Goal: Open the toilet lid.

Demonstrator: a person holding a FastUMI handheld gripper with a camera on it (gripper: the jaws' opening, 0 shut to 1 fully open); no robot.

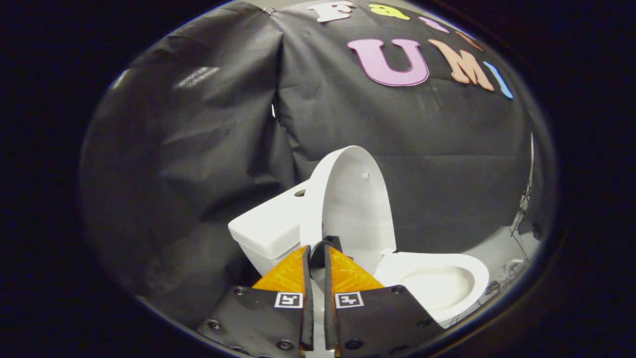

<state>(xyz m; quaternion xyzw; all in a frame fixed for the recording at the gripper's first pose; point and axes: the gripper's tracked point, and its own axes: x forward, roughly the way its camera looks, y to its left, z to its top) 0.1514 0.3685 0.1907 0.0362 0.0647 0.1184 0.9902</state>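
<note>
Plainly raised: toilet lid (355, 199) standing near upright, a smooth, glossy white oval shell with a rounded rim and a small nub on its inner face, leaning back toward the tank (271, 226). Boxy tank with softened corners and a round hole on its top, set behind and to the left of the lid. Open seat and bowl (437, 283) lying beyond the fingers to the right, a smooth ring around a shallow pale hollow. Gripper (318, 256) just ahead of the lid's lower edge, fingers nearly closed, only a narrow slot left between them; wedge-shaped tips with a finely ridged, printed-looking texture, flat plates behind them studded with screws and bearing small square markers. A strip of white visible in the slot, but cannot tell whether both fingers press on the lid's rim or merely sit in front of it. Wrinkled matte black cloth wall (198, 149) behind everything, creased in broad folds, faintly sheened. Pale floor (502, 248) with thin cables to the right of the bowl.
</note>
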